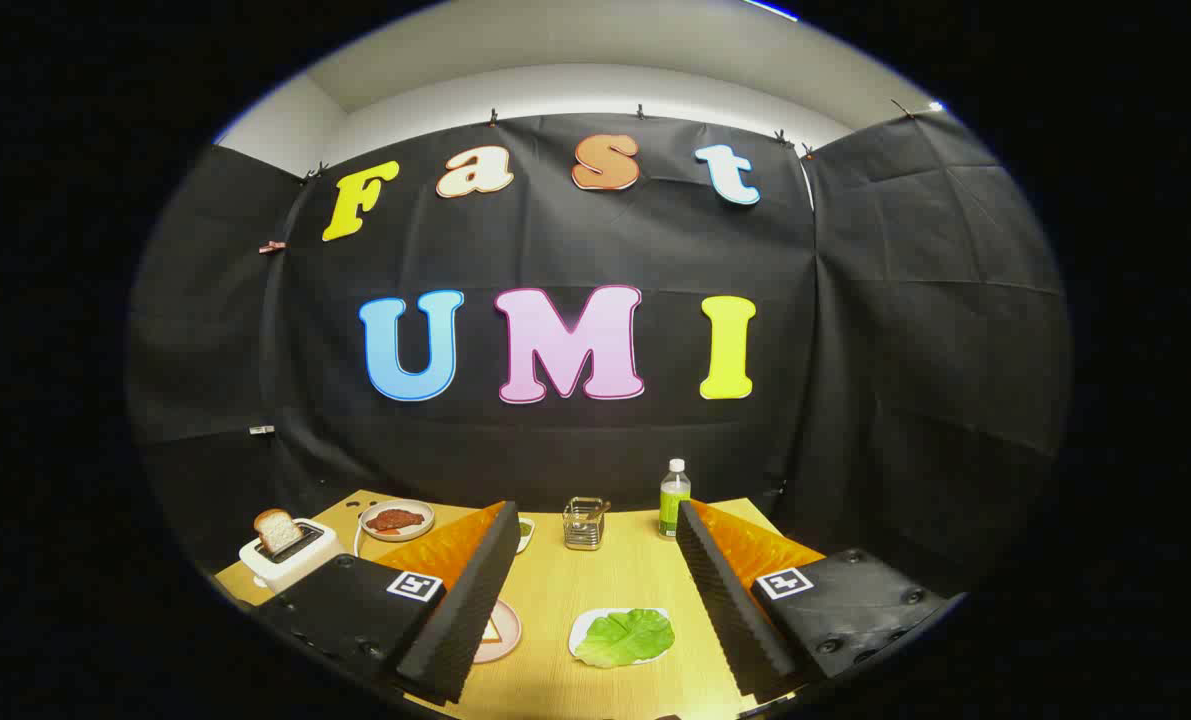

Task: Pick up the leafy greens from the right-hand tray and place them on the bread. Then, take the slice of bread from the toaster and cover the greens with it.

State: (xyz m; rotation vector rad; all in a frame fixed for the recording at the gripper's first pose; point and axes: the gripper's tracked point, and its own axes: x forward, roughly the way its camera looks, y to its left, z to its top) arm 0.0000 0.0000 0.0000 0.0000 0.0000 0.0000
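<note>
Currently I log: gripper point(595, 600) fingers spread, empty | leafy greens point(625, 636) on tray point(583, 628) between them | bread point(277, 529) upright in toaster point(290, 560) beyond left finger.

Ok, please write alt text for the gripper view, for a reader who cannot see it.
The open gripper hovers over a wooden table, with leafy greens on a white tray between its fingers. Beyond the fingers stand a toaster holding a bread slice and a bottle.

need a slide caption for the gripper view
Open gripper above the wooden table, leafy greens on their tray between the jaws, bread in the toaster beyond.
</note>
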